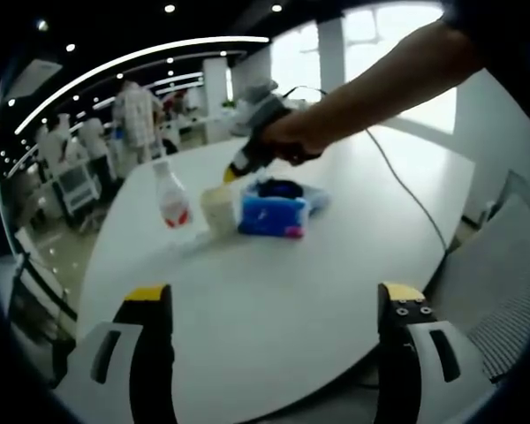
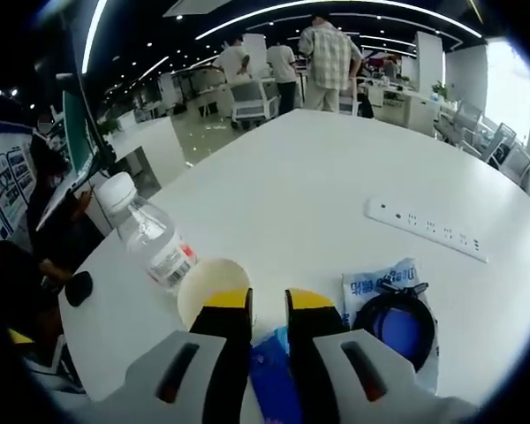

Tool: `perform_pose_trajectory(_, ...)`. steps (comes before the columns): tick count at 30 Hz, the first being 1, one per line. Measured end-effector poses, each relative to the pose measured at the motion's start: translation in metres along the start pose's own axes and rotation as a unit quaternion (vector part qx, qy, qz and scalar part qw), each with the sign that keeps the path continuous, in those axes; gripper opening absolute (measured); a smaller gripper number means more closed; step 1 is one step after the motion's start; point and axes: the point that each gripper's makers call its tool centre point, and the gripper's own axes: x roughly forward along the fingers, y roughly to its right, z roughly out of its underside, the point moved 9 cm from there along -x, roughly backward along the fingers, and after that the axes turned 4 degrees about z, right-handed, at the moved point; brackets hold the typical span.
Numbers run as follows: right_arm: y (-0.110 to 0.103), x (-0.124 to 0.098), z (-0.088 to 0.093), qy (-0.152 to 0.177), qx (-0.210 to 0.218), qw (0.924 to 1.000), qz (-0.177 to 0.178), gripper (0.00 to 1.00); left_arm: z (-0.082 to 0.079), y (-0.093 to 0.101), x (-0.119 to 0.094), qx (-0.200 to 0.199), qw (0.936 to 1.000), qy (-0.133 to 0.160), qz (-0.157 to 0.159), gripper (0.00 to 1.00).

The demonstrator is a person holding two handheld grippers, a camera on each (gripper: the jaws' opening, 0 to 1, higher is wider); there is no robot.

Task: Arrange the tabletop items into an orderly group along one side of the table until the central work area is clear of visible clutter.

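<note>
A clear water bottle (image 1: 170, 196) (image 2: 150, 234), a paper cup (image 1: 218, 209) (image 2: 208, 283), a blue tissue pack (image 1: 272, 216) (image 2: 269, 358) and a dark blue round item (image 1: 281, 188) (image 2: 397, 322) on a printed plastic bag (image 2: 380, 283) sit close together on the white table (image 1: 274, 291). My right gripper (image 1: 232, 173) (image 2: 269, 300), held by a person's hand, hovers just above the cup's right rim. Its jaws stand a narrow gap apart with nothing between them. My left gripper (image 1: 276, 296) is wide open over bare table, well short of the group.
A white power strip (image 2: 428, 228) lies beyond the group, and its cable (image 1: 406, 190) trails toward the table edge. A small black object (image 2: 78, 289) rests at the table's edge near the bottle. A grey chair (image 1: 503, 265) stands beside the table. People stand far behind.
</note>
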Motion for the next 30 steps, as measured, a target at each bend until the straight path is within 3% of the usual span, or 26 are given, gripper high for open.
perform_pose_trajectory(15,0.018,-0.020,0.013,-0.014,-0.046,0.9987,0.016,0.21,-0.003,0.001,-0.001,0.001,1.0000,0.007,0.001,0.94)
perform_pose_trajectory(25,0.029,-0.017,0.028,-0.041,-0.076,0.9962,0.008,0.25,-0.002,0.003,-0.001,0.001,1.0000,0.004,0.006,0.94)
perform_pose_trajectory(30,0.032,-0.012,0.038,-0.067,-0.114,0.9912,0.001,0.26,-0.001,0.003,-0.001,0.001,1.0000,-0.001,0.008,0.94)
